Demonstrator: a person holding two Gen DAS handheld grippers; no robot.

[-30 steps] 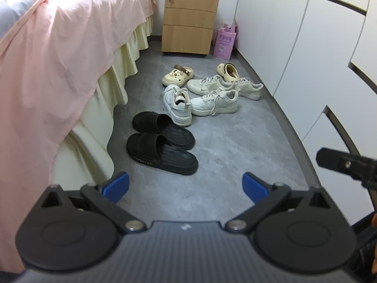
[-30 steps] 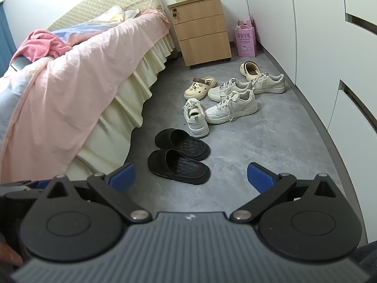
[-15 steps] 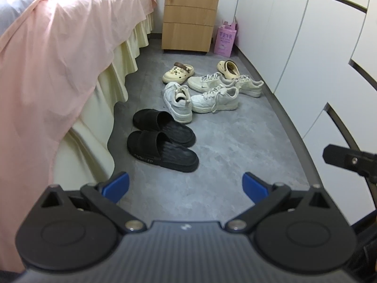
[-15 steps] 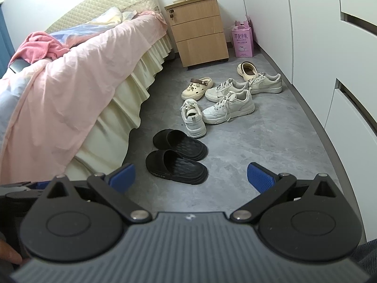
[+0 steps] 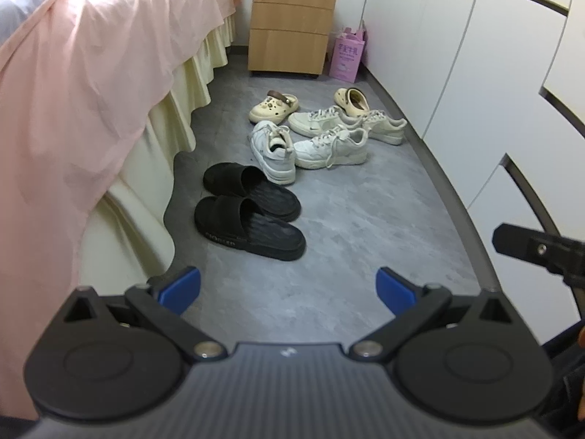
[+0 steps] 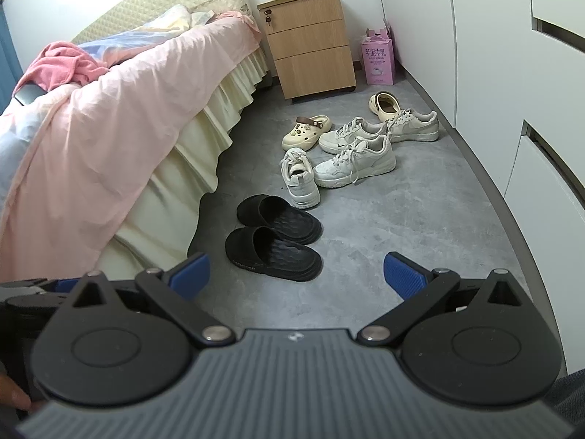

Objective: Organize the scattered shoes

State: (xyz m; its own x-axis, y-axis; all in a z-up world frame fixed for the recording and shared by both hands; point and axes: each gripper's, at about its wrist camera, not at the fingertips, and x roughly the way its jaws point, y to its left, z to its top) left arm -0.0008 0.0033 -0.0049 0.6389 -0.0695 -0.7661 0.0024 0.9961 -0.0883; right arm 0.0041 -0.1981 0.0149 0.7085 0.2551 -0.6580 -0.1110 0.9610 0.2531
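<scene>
Shoes lie scattered on the grey floor beside the bed. Nearest are two black slides [image 5: 252, 232] [image 6: 278, 252], side by side. Beyond them lie a white sneaker [image 5: 274, 152] [image 6: 298, 179] heel toward me, another white sneaker [image 5: 331, 148] [image 6: 356, 161] lying crosswise, two cream low sneakers [image 5: 318, 122] [image 6: 415, 126] and two beige clogs [image 5: 274, 106] [image 6: 384, 104]. My left gripper [image 5: 289, 289] is open, well short of the slides. My right gripper [image 6: 296, 274] is open too, nothing between its fingers.
A bed with a pink cover [image 5: 91, 73] and cream skirt runs along the left. White cabinet doors [image 5: 475, 91] line the right wall. A wooden drawer unit [image 5: 292, 25] and a pink carton [image 5: 347, 55] stand at the far end. Bare floor [image 5: 365, 237] lies right of the slides.
Both cameras have shifted a little; the shoes sit slightly higher and farther in view. No shoe has moved and both grippers stay open.
</scene>
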